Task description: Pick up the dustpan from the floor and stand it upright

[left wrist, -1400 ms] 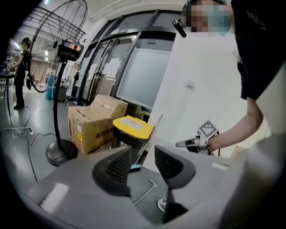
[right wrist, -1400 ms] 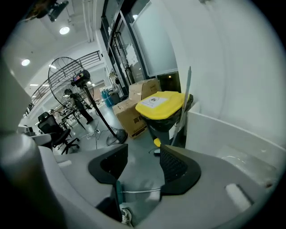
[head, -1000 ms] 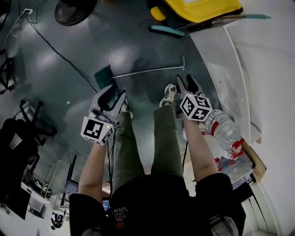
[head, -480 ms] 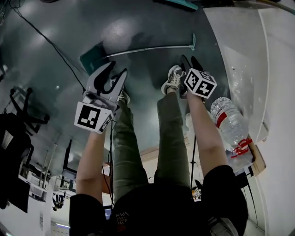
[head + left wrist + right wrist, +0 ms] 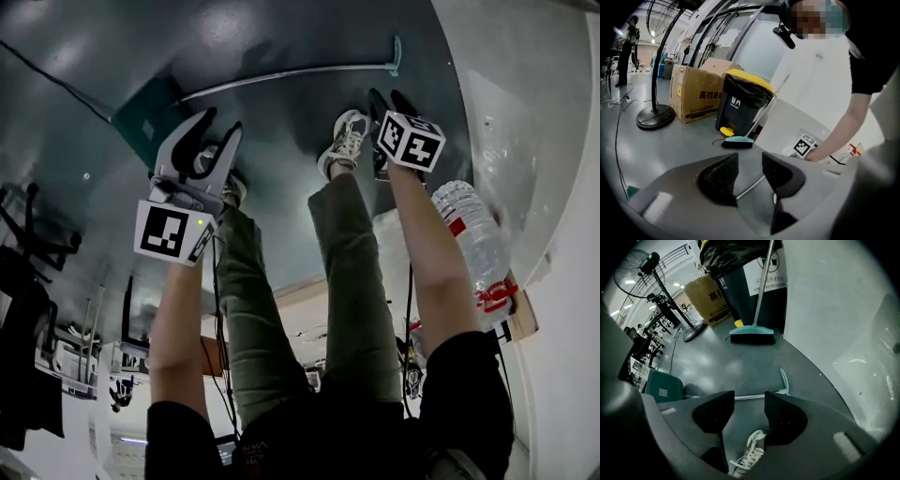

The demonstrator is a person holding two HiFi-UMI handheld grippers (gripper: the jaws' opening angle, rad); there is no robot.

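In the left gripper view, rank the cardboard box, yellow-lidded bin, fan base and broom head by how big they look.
1. Cardboard box and bin: about alike, so not ranked; the bin covers the box's right edge.
2. Fan base.
3. Broom head, smallest.

- One dustpan (image 5: 145, 122) is lying flat.
- Two pairs of tongs are hanging out front: the left tongs (image 5: 221, 122) and the right tongs (image 5: 389, 96).
- One broom (image 5: 751, 333) is leaning beside one bin (image 5: 740, 105).
- One cardboard box (image 5: 696, 96) and one standing fan (image 5: 655, 117) are sitting further back.
- One water bottle (image 5: 473, 244) is showing.
- Two shoes (image 5: 345, 141) are showing.
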